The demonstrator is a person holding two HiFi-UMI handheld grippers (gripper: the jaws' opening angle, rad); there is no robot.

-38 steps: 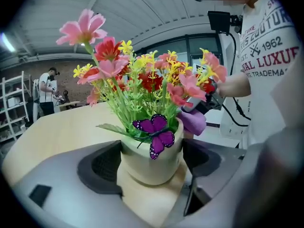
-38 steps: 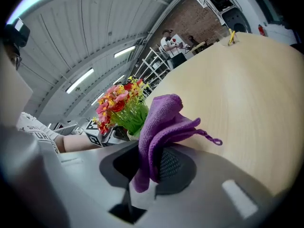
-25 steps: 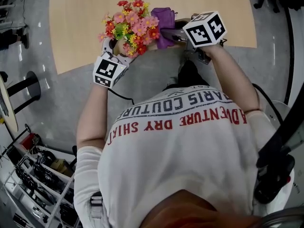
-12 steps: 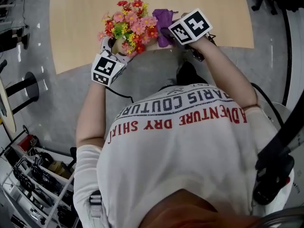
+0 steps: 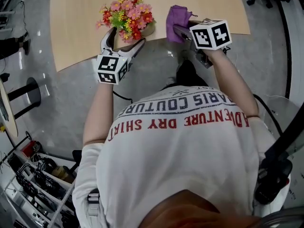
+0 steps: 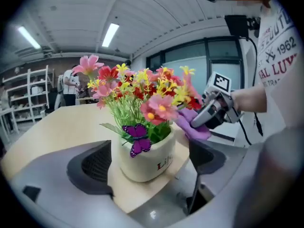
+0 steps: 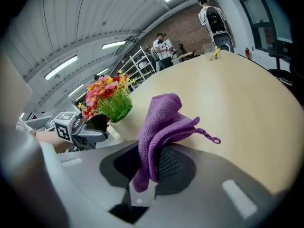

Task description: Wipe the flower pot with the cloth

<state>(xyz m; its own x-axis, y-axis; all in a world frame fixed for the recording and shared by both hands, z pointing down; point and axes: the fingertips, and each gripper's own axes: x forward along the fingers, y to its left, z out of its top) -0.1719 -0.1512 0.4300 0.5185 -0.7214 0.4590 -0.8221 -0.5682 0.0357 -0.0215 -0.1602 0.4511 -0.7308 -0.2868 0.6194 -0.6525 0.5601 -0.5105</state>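
The flower pot (image 6: 145, 156) stands at the table's (image 5: 76, 23) near edge, between the left gripper's (image 5: 124, 41) opening jaws, whose pads are clear of its sides. The right gripper (image 7: 152, 167) is clenched on the cloth (image 7: 164, 122), held apart from the pot (off to its right). Wiping looks finished or paused, with only setting the cloth down likely left.
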